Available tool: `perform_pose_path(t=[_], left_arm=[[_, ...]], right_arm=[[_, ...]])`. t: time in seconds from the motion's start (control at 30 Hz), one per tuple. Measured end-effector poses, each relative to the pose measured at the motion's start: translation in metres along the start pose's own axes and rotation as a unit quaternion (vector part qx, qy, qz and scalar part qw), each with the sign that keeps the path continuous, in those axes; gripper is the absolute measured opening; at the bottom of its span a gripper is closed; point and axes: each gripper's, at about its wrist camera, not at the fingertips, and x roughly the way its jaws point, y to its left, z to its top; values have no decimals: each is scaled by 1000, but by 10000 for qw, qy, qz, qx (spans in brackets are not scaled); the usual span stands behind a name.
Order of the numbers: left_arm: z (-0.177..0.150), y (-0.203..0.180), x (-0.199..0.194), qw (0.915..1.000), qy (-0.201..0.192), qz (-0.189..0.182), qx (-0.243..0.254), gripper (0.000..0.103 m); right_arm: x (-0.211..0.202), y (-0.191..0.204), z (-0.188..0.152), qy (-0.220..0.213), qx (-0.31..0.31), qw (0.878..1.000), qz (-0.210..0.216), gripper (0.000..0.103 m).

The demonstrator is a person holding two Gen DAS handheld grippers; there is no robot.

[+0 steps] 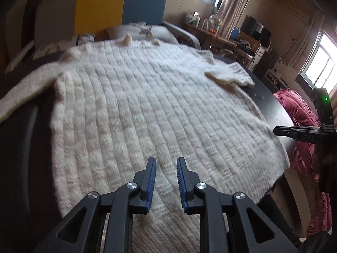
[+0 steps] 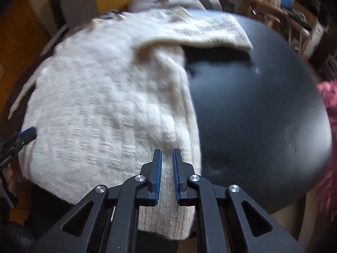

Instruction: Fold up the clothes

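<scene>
Cream chunky-knit sweater (image 1: 147, 109): it lies spread flat across the round black worktop (image 2: 263, 116), collar end at the far side, hem hanging over the near edge below both your claws. In the right wrist view one sleeve (image 2: 202, 31) is folded across the upper body of the garment, its ribbed cuff reaching out over bare black surface. The other sleeve (image 1: 27, 88) trails off to the left in the left wrist view.

Your left claw (image 1: 166, 164): black frame, blue ribbed pads, pointing down over the lower part of the sweater. The jaws stand a little apart; knit shows in the gap, but the pads do not press on it, so it is released.

Your right claw (image 2: 167, 156): same build, set over the sweater's right edge near the hem. Its jaws are nearly together and a narrow strip of knit shows between the blue pads; you cannot tell from this view whether the pads pinch the fabric or hang just above it.

Surroundings: a yellow and blue upholstered seat back (image 1: 120, 4) beyond the worktop, a cluttered wooden side table (image 1: 221, 35) under curtained windows, and pink ruffled fabric (image 1: 299, 113) at the right.
</scene>
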Motion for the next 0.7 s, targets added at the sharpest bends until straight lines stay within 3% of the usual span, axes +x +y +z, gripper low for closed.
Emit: perform_pose_path(t=[0.17,0.23,0.37,0.53,0.63,0.7], left_arm=[[10,19,10,9988,207,436,-98,20],[12,28,17,9974,330,625,-154,20],[5,44,11,9978,305,528,-250,20],[35,46,-3,9986,-25,402,-343,20],[70,49,13,9976,-85,567,-383,20],[83,54,37,9950,174,925,-324,20]], right_arm=[[1,35,35,-171,-497,9984,189,13],[19,46,48,-97,-727,9973,-52,13],[62,41,56,330,-1084,9899,-854,13],[41,14,82,154,-609,9979,-128,13],[33,11,106,-65,-600,9981,112,13],[45,12,117,-10,-680,9977,0,13]])
